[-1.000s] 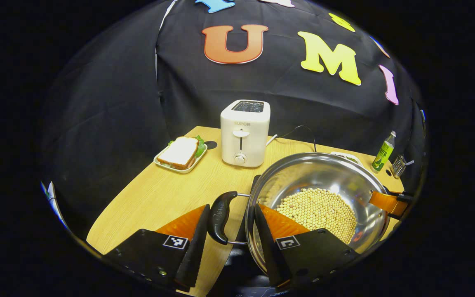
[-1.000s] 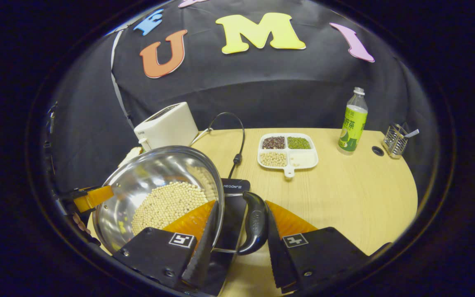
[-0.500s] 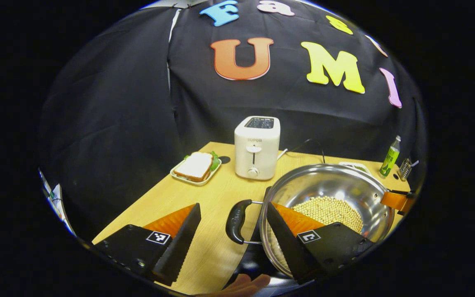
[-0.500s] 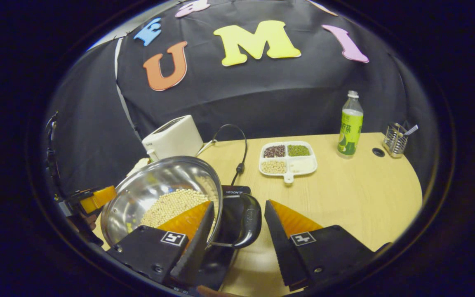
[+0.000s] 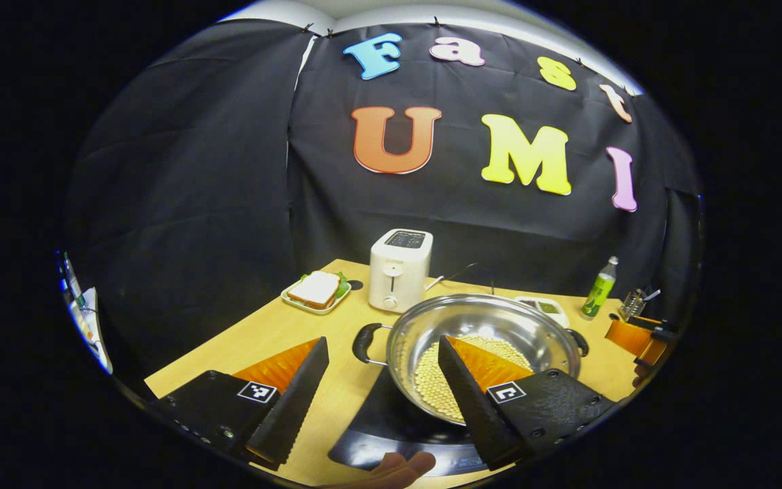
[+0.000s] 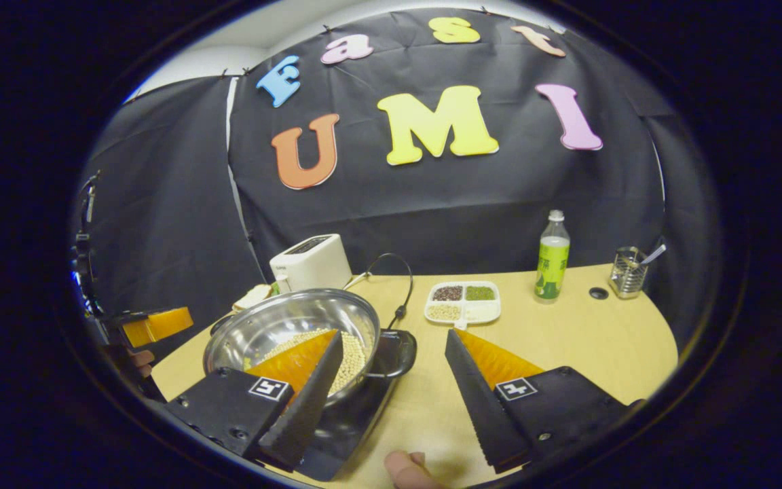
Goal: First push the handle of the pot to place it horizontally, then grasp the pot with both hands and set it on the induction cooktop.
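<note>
Sitting flat on the black glass induction cooktop point(image 5: 391, 424) right now is your shiny stainless steel pot point(image 5: 482, 333), with a layer of pale round beans point(image 5: 432, 380) in the bottom. Both black loop handles stick out level, the near one point(image 5: 362, 341) on your left side and the other point(image 6: 396, 353) toward your right.

Your left tongs point(image 5: 381, 401) are spread wide and gripping nothing; the pot's left handle shows in the gap between them, farther off and untouched. Same deal with your right tongs point(image 6: 394, 401): released, with the pot's right handle just beyond the gap. In the right gripper view you can also spot the left tongs off at the far left edge.

Other stuff on the light wood desk point(image 6: 588, 339): a white two-slot toaster point(image 5: 399, 269) with its cord trailing off, a sandwich with lettuce on a small white tray point(image 5: 316, 291), a white four-compartment dish of mixed grains point(image 6: 463, 302), a clear bottle with a green label point(image 6: 551, 263), and a wire mesh utensil holder point(image 6: 628, 272).

Writing-wise, the toaster's front and the bottle's label are too small to make out.
</note>
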`<state>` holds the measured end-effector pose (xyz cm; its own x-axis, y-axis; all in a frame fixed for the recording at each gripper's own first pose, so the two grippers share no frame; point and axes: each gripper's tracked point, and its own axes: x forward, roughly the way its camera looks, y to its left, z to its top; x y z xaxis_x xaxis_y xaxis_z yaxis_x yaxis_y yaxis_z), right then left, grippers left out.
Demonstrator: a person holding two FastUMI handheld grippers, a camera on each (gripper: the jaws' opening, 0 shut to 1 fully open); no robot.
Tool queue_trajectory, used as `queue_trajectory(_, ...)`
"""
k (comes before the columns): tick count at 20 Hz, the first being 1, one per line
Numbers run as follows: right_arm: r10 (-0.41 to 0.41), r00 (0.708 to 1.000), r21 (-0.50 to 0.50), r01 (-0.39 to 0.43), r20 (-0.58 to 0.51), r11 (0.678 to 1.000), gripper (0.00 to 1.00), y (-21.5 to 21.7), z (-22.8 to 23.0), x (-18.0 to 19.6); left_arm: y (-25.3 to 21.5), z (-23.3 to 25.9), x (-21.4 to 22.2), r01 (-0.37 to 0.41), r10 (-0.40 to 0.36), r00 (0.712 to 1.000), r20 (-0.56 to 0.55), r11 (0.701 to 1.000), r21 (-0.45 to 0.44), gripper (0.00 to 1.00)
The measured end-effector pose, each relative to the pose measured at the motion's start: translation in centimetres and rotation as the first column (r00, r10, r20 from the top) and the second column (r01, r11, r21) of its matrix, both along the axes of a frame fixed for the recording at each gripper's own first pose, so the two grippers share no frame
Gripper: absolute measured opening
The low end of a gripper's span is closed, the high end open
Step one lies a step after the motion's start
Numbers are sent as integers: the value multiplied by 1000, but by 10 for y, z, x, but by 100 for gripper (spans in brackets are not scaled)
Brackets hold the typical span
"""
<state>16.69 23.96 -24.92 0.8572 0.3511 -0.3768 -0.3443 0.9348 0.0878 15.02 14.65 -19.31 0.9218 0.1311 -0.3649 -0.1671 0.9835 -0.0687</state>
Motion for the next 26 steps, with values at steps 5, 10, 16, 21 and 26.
queue_trajectory(5, -33, 996, 9, 32, 85, 999, 97, -35, 29, -44, -37, 24, -39, 57, -58, 997, 42, 998, 28, 96)
queue_trajectory(10, -72, 983, 1, 73, 170, 997, 96, -76, 63, -85, -69, 51, -74, 85, -91, 991, 98, 995, 61, 95)
queue_trajectory(16, -170, 946, 1, 176, 276, 984, 97, -150, 108, -146, -117, 101, -137, 128, -146, 966, 213, 987, 93, 95)
queue_trajectory(21, -244, 916, -30, 267, 320, 963, 96, -217, 136, -198, -166, 135, -174, 164, -192, 930, 314, 980, 111, 95)
queue_trajectory(26, -289, 879, -48, 331, 380, 942, 97, -256, 157, -221, -190, 147, -197, 168, -213, 901, 378, 975, 148, 95)
